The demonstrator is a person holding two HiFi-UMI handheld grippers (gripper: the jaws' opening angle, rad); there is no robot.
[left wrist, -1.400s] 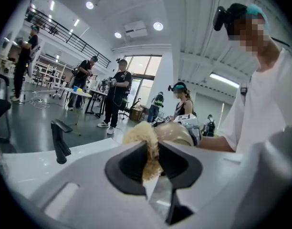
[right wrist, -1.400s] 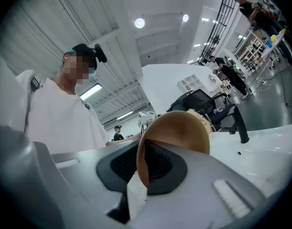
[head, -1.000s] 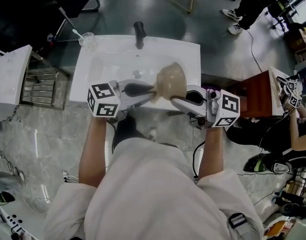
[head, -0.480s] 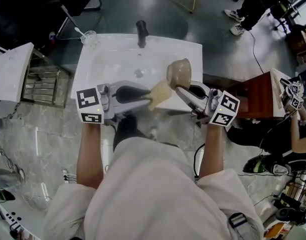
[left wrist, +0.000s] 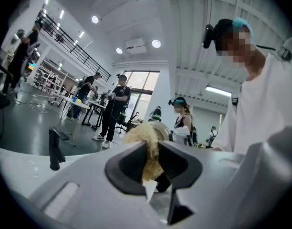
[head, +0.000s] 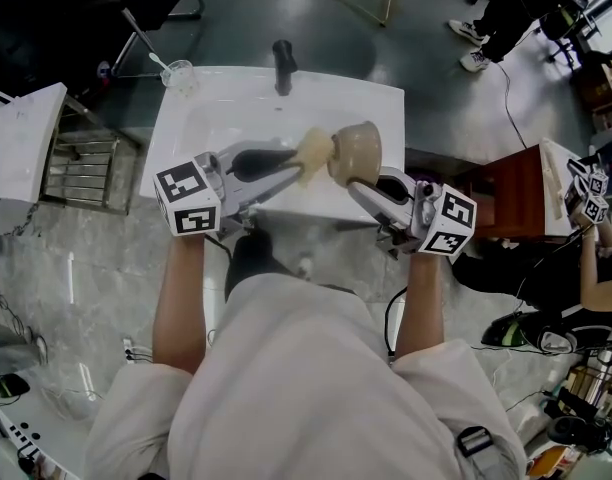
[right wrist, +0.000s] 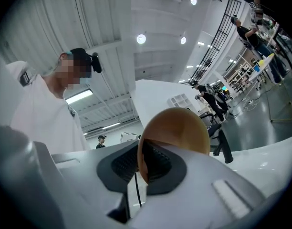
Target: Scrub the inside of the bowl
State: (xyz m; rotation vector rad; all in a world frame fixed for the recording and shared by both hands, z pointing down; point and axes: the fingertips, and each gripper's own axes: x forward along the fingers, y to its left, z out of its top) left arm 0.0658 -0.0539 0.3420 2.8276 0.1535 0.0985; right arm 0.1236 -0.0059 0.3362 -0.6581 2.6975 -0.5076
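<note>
Left gripper (left wrist: 152, 163): closed on a pale yellow fibrous sponge (left wrist: 147, 142), which is held against the mouth of a tan round bowl (head: 358, 151)
Right gripper (right wrist: 141, 168): clamped on the bowl's rim; the bowl is kept tilted above a white ceramic sink (head: 216, 98)
Slip risk: the thin rim could be levered out of the pinch by hard scrubbing, and the bowl dropped
Sponge risk: it could be dragged loose by friction

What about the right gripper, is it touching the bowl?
Touching. In the right gripper view, the right gripper is shut on the bowl. The bowl's rim is pinched between the jaws with no gap.
</note>
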